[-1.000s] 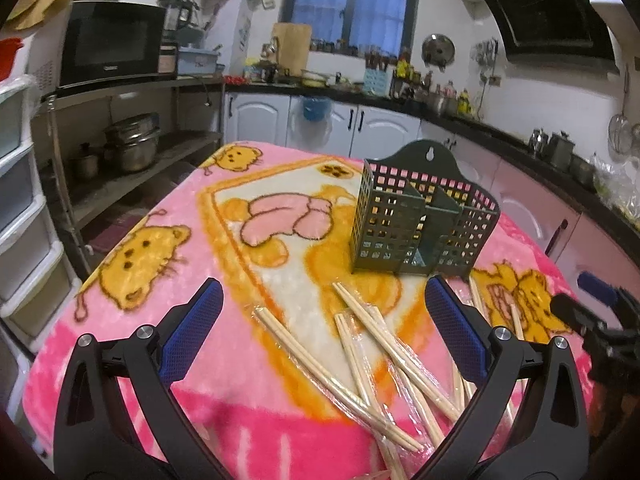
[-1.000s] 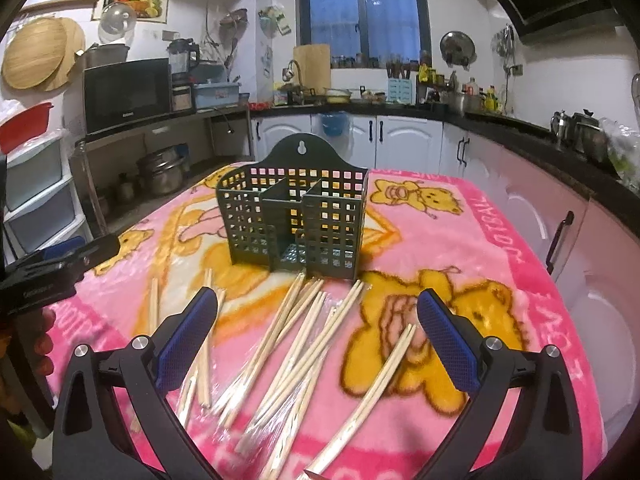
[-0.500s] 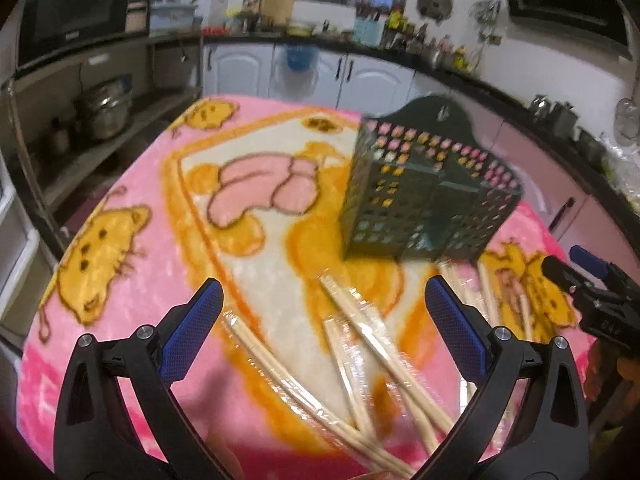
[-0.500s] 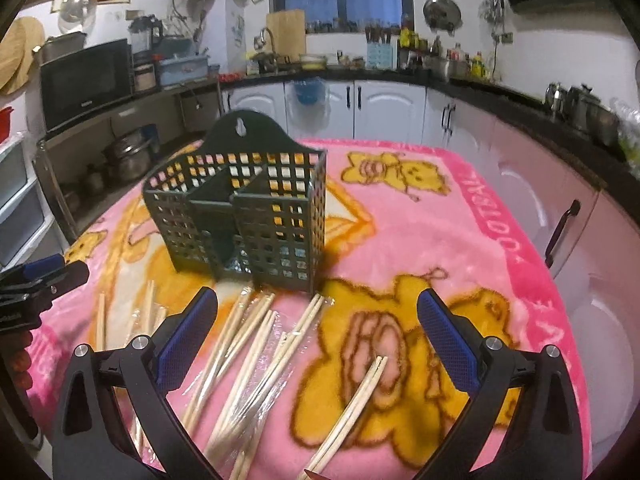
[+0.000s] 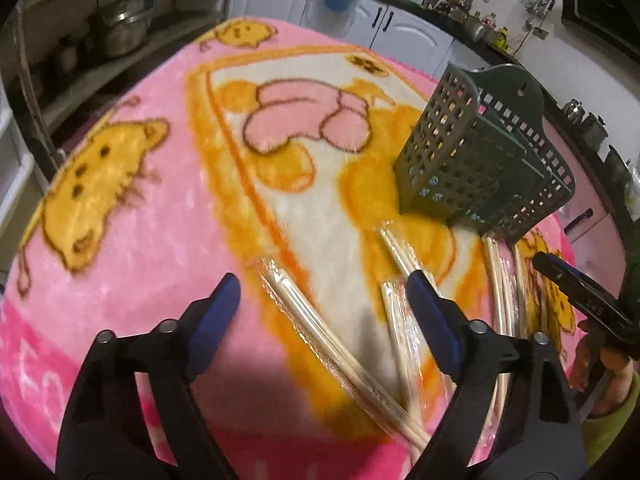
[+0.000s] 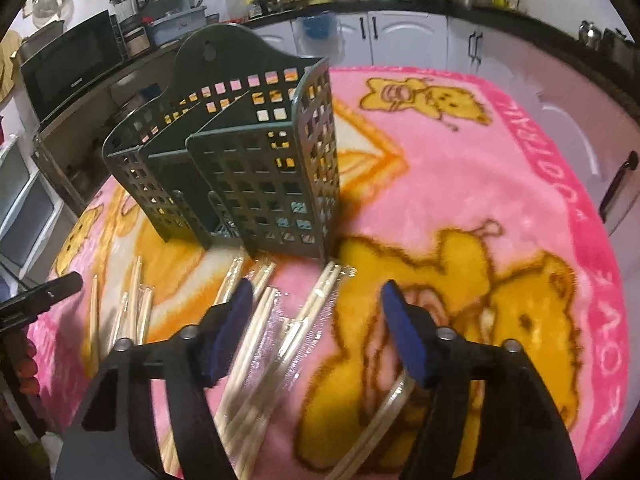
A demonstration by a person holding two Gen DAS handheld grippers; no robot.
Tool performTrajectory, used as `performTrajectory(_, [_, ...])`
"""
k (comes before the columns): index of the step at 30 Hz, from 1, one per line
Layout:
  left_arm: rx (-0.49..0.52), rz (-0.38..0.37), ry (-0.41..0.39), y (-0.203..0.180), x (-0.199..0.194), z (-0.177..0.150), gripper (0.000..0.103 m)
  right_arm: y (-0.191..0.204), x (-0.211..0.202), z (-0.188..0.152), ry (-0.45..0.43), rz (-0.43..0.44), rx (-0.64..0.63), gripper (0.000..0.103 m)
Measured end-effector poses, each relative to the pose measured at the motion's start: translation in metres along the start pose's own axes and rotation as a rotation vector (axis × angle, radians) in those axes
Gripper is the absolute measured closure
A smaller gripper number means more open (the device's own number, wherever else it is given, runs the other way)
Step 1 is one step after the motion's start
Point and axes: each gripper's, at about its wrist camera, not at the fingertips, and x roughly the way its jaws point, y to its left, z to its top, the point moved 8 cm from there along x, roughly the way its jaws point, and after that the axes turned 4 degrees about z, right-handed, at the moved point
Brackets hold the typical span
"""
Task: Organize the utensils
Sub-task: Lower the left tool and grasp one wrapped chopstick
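Note:
Several plastic-wrapped pairs of wooden chopsticks (image 5: 320, 320) lie scattered on the pink cartoon blanket (image 5: 140, 220). A dark green perforated utensil holder (image 5: 476, 160) with compartments stands upright behind them, also in the right wrist view (image 6: 248, 172). My left gripper (image 5: 322, 296) is open and empty, low over one wrapped pair. My right gripper (image 6: 316, 300) is open and empty, low over other wrapped chopsticks (image 6: 260, 340), just in front of the holder. The right gripper also shows at the right edge of the left wrist view (image 5: 576, 292).
The blanket (image 6: 500, 200) covers a table in a kitchen. White cabinets (image 6: 420, 36) and a dark counter run behind. A microwave (image 6: 68, 72) and shelves with pots (image 5: 120, 32) stand to the left. The left gripper's tip (image 6: 44, 292) shows at the right view's left edge.
Both grippers have dropped lower and moved forward toward the chopsticks, and their jaws have narrowed somewhat. The holder and chopsticks have not moved.

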Motion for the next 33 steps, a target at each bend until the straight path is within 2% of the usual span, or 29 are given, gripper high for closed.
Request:
performTrajectory(2, [-0.032, -0.031, 0.044, 0.001, 0.006, -0.003, 0.036, 0.0, 0.005, 0.0, 0.023, 0.035, 0.03, 0.056])
performTrajectory(4, [-0.07, -0.043, 0.083, 0.004, 0.014, -0.005, 0.045, -0.002, 0.009, 0.001, 0.033, 0.04, 0.045, 0.06])
performTrajectory(7, [-0.084, -0.054, 0.11, 0.003, 0.021, -0.007, 0.052, -0.008, 0.017, 0.003, 0.062, 0.055, 0.078, 0.063])
performTrajectory(11, [-0.084, -0.045, 0.116, 0.005, 0.027, -0.006, 0.055, -0.014, 0.03, 0.001, 0.116, 0.071, 0.125, 0.071])
performTrajectory(15, [-0.071, -0.025, 0.117, 0.009, 0.032, -0.001, 0.07, -0.015, 0.036, 0.0, 0.137, 0.069, 0.136, 0.075])
performTrajectory(18, [-0.071, -0.025, 0.131, 0.012, 0.034, 0.003, 0.072, -0.018, 0.039, 0.0, 0.145, 0.073, 0.157, 0.077])
performTrajectory(20, [-0.055, -0.013, 0.141, 0.012, 0.036, 0.006, 0.074, -0.02, 0.04, 0.001, 0.155, 0.067, 0.165, 0.082])
performTrajectory(26, [-0.036, 0.022, 0.14, 0.009, 0.044, 0.014, 0.075, -0.028, 0.039, 0.001, 0.169, 0.082, 0.199, 0.09])
performTrajectory(33, [0.037, 0.077, 0.115, 0.007, 0.048, 0.02, 0.09, -0.02, 0.017, 0.001, 0.131, 0.117, 0.196, 0.091])
